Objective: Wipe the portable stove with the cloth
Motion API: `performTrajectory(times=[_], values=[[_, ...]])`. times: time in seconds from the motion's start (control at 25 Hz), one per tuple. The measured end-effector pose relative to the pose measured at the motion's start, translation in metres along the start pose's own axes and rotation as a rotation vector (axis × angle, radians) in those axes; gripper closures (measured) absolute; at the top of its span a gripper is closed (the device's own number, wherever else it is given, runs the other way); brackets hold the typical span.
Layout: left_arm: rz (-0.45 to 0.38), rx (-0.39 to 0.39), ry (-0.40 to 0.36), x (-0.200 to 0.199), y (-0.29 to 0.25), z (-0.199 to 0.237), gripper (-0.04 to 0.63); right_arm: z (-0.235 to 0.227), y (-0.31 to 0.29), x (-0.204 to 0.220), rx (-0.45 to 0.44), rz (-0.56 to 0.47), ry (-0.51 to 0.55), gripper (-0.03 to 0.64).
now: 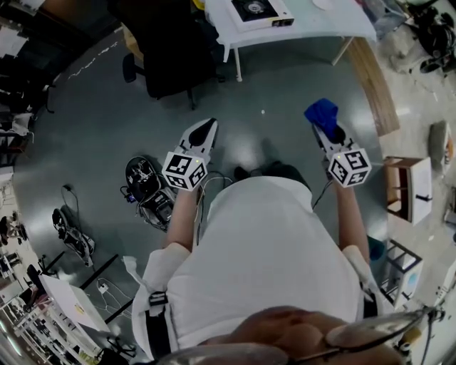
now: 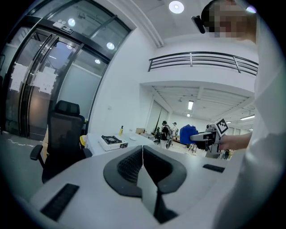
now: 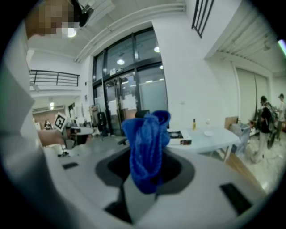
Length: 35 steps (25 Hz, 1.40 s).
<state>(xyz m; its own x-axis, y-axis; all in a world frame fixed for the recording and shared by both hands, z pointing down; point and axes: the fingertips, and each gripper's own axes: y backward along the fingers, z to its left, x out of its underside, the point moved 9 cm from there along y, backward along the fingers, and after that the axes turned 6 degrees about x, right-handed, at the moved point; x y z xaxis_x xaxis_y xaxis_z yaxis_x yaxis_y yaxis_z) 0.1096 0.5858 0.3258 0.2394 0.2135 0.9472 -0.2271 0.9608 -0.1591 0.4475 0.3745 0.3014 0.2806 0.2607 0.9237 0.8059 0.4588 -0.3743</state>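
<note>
Here the person stands on the grey floor [image 1: 92, 128], holding a gripper out in each hand. Both are well apart from the white surface [image 1: 320, 25] at the top of the head view. At the left of that view a tangle of cables and gear [image 1: 146, 182] lies on the floor.

The left gripper [image 1: 205, 130] points forward over bare floor. In the left gripper view its jaws are pressed together with nothing between them. Ahead of it a black office chair [image 1: 167, 50] stands just beside the left end of the surface.

The portable stove [image 1: 258, 10] sits on the surface near that end. It has a white body with a black burner on top, and it is far from both grippers. A small yellow bottle [image 3: 194, 124] stands on the surface near it.

The right gripper [image 1: 326, 132] is held about level with the left one. Its jaws pinch the blue cloth [image 1: 321, 112], which bunches up and sticks out past the jaw tips. In the right gripper view the cloth rises in a crumpled fold and partly covers the distant stove.

Further right, a wooden plank [image 1: 374, 82] lies on the floor by the right leg of the surface. A box [image 1: 410, 189] sits on the floor near the right gripper.
</note>
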Motion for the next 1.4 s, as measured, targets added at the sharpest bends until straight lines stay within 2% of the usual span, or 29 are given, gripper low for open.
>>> performTrajectory(times=[0.28,0.6,1.04,1.4], values=[[0.024,0.014,0.007,0.007,0.014,0.017,0.558,0.019,0.000,-0.001,0.032,-0.005,-0.007,0.462],[0.020,0.013,0.009,0.003,0.012,0.025,0.558,0.019,-0.003,0.003,0.051,-0.003,-0.040,0.462],[0.005,-0.010,0.051,-0.004,-0.018,0.042,0.558,-0.012,-0.035,0.001,0.037,-0.002,-0.063,0.462],[0.031,-0.018,0.029,-0.017,-0.072,0.063,0.558,-0.054,-0.084,-0.011,0.003,0.005,-0.066,0.462]])
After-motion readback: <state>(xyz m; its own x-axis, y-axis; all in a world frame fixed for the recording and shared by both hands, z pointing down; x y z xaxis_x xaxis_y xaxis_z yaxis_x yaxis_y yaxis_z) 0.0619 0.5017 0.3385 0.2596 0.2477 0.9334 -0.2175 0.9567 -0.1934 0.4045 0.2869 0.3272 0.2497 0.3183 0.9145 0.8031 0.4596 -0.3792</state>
